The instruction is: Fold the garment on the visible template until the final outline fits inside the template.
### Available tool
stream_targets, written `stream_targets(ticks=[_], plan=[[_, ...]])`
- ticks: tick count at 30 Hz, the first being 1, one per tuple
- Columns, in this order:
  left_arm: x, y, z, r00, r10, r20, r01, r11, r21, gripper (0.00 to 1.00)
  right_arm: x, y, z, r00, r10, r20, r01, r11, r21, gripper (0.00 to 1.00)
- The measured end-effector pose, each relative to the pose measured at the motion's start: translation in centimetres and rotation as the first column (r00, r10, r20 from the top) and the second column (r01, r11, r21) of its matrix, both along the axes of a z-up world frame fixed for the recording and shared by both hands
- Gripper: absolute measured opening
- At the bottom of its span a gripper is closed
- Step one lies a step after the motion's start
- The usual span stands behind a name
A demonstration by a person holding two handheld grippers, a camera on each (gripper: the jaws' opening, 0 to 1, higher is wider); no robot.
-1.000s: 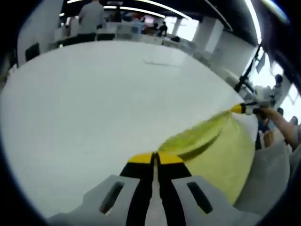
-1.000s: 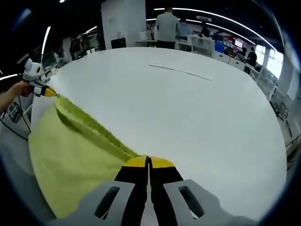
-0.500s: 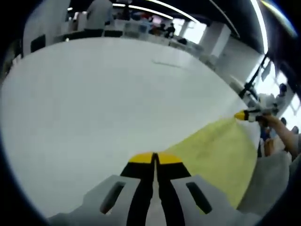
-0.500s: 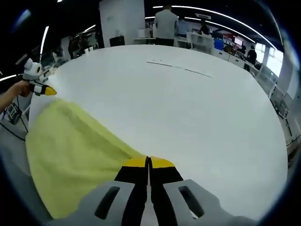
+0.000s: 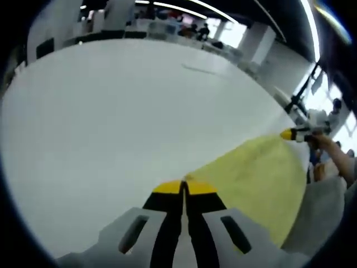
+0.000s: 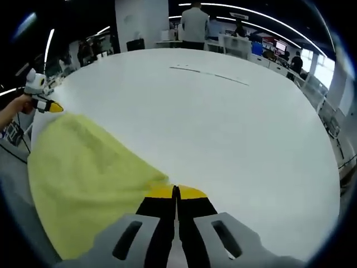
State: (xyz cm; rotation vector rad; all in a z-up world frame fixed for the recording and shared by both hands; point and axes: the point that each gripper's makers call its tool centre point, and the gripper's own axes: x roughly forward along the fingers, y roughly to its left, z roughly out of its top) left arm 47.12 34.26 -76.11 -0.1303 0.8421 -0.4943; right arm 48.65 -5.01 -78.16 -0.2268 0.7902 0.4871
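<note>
A yellow-green garment (image 5: 262,178) hangs stretched over the near edge of the white table (image 5: 122,111). My left gripper (image 5: 184,187) is shut on one of its corners, the yellow tips pinched together. The right gripper (image 5: 289,134) shows far right in the left gripper view, holding the other corner. In the right gripper view the garment (image 6: 83,173) spreads left of my right gripper (image 6: 176,192), which is shut on its corner. The left gripper (image 6: 51,106) appears at the far left there, in a person's hand. A thin dark template line (image 6: 209,74) lies far across the table.
The white table (image 6: 234,139) stretches wide ahead of both grippers. Beyond it stand people (image 6: 194,25), desks and monitors (image 6: 268,50) in an open office. A grey sleeve (image 5: 323,206) shows at the right of the left gripper view.
The garment's folded, sagging top edge has been pulled taut and flat between the two grippers, and the cloth has come further onto the table. Both grippers stay shut.
</note>
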Motion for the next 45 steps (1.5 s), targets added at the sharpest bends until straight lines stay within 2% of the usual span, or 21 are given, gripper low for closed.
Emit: stream_targets(ticks=[4, 6, 16, 24, 32, 38, 41, 45], plan=[[0.1, 0.0, 0.7, 1.0, -0.006, 0.017, 0.006, 1.0, 0.002, 0.0, -0.3, 0.2, 0.6, 1.0, -0.003, 0.011, 0.003, 1.0, 0.006, 0.01], [-0.2, -0.6, 1.2, 1.0, -0.013, 0.026, 0.012, 1.0, 0.008, 0.0, -0.4, 0.5, 0.9, 1.0, -0.002, 0.017, 0.001, 1.0, 0.009, 0.01], [-0.5, -1.0, 2.1, 0.997, -0.063, 0.053, 0.061, 0.997, 0.045, 0.0, -1.3, 1.9, 2.3, 0.998, 0.042, 0.039, -0.042, 0.999, 0.002, 0.01], [-1.7, -2.8, 3.0, 0.993, -0.101, 0.065, 0.097, 0.993, 0.067, 0.0, -1.4, 2.9, 3.1, 0.995, 0.077, 0.059, -0.077, 0.997, 0.008, 0.01], [-2.8, -3.9, 4.8, 0.981, -0.166, 0.097, 0.158, 0.984, 0.078, 0.0, -1.8, 3.8, 3.5, 0.988, 0.145, 0.057, -0.145, 0.989, -0.016, 0.01], [-3.8, -4.4, 5.3, 0.971, -0.217, 0.103, 0.203, 0.971, 0.126, 0.0, -3.1, 5.3, 4.2, 0.979, 0.198, 0.053, -0.197, 0.98, -0.018, 0.01], [-4.3, -4.6, 5.4, 0.967, -0.234, 0.099, 0.222, 0.967, 0.125, 0.0, -3.6, 5.6, 4.7, 0.973, 0.22, 0.065, -0.218, 0.975, -0.04, 0.03], [-4.9, -5.1, 6.0, 0.958, -0.267, 0.107, 0.252, 0.958, 0.138, 0.0, -4.3, 6.4, 5.6, 0.969, 0.237, 0.076, -0.236, 0.972, -0.023, 0.05]])
